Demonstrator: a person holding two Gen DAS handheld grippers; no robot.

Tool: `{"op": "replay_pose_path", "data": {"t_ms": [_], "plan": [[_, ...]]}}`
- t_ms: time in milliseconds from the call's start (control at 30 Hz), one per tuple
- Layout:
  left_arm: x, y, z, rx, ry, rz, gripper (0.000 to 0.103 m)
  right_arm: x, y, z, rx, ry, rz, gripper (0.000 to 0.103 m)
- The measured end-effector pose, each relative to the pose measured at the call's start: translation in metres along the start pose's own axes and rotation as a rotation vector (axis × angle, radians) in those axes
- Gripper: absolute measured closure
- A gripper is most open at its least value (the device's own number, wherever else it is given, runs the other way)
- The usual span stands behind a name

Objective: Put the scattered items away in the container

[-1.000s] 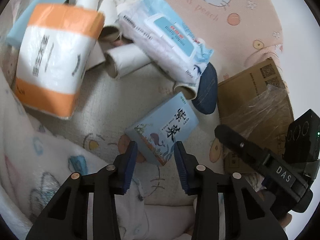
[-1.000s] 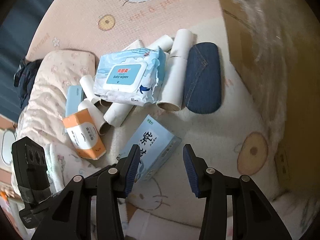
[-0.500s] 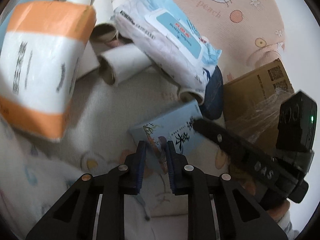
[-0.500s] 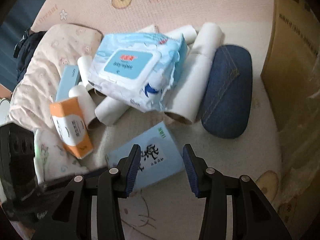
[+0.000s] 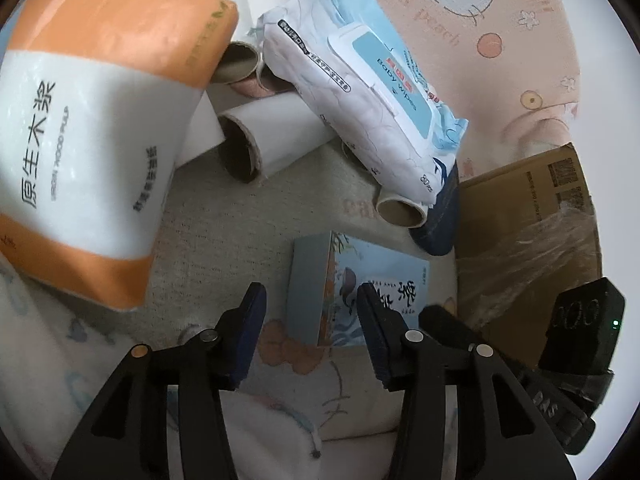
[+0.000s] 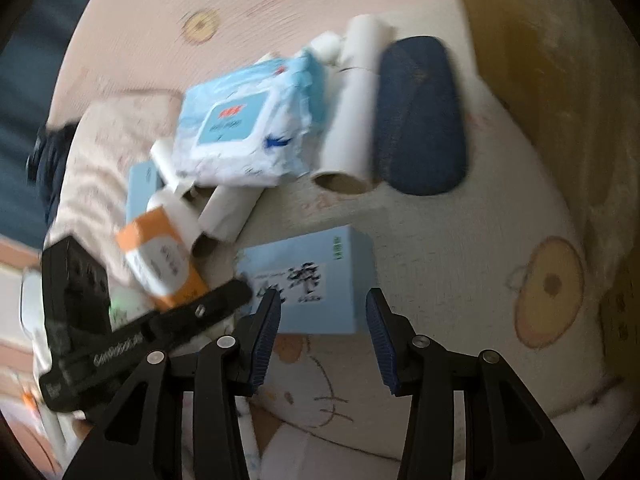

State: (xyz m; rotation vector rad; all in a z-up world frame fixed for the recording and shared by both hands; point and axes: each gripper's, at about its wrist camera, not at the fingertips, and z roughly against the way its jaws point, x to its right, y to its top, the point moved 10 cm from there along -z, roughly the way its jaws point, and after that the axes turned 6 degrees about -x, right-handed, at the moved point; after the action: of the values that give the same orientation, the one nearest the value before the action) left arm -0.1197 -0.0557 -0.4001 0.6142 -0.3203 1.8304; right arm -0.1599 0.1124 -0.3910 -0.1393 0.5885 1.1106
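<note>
A light blue box with black characters (image 5: 352, 292) lies flat on the cartoon-print bedding. My left gripper (image 5: 310, 308) is over its near left corner. Its jaws are opening and stand wide, and the pads do not press the box. From the other side my right gripper (image 6: 323, 312) is open, with the near edge of the box (image 6: 308, 276) between its fingertips and untouched. Beyond lie an orange and white tissue pack (image 5: 92, 132), a baby wipes pack (image 5: 368, 92), several cardboard tubes (image 5: 264, 144) and a denim case (image 6: 420, 116).
A brown cardboard carton (image 5: 528, 216) with clear plastic film stands at the right, next to the denim case (image 5: 438, 216). The carton's wall (image 6: 540, 60) fills the right side of the right wrist view. Pink printed bedding (image 5: 460, 40) stretches behind the pile.
My left gripper's jaws narrowed almost shut at the box's edge, then spread wide. Both grippers came closer to the blue box, and the right one dropped towards it.
</note>
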Motion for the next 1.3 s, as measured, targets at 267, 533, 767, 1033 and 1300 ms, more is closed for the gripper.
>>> {"op": "replay_pose_path", "data": {"t_ms": [267, 533, 767, 1033, 1300], "plan": [[0.011, -0.008, -0.002, -0.015, -0.041, -0.048, 0.056, 0.008, 0.0, -0.001, 0.022, 0.018, -0.037, 0.058], [0.011, -0.006, -0.007, -0.002, -0.028, -0.075, 0.066, 0.012, -0.009, -0.019, -0.021, 0.058, -0.077, 0.051], [0.002, 0.0, 0.0, 0.068, 0.001, -0.071, 0.072, 0.02, -0.009, -0.024, -0.012, 0.161, -0.175, 0.046], [-0.002, 0.002, 0.002, 0.064, -0.023, -0.053, 0.075, 0.017, -0.008, -0.025, -0.002, 0.184, -0.184, 0.045], [-0.002, 0.002, 0.002, 0.027, -0.102, 0.009, 0.07, 0.004, -0.007, -0.011, -0.005, 0.197, -0.14, 0.047]]}}
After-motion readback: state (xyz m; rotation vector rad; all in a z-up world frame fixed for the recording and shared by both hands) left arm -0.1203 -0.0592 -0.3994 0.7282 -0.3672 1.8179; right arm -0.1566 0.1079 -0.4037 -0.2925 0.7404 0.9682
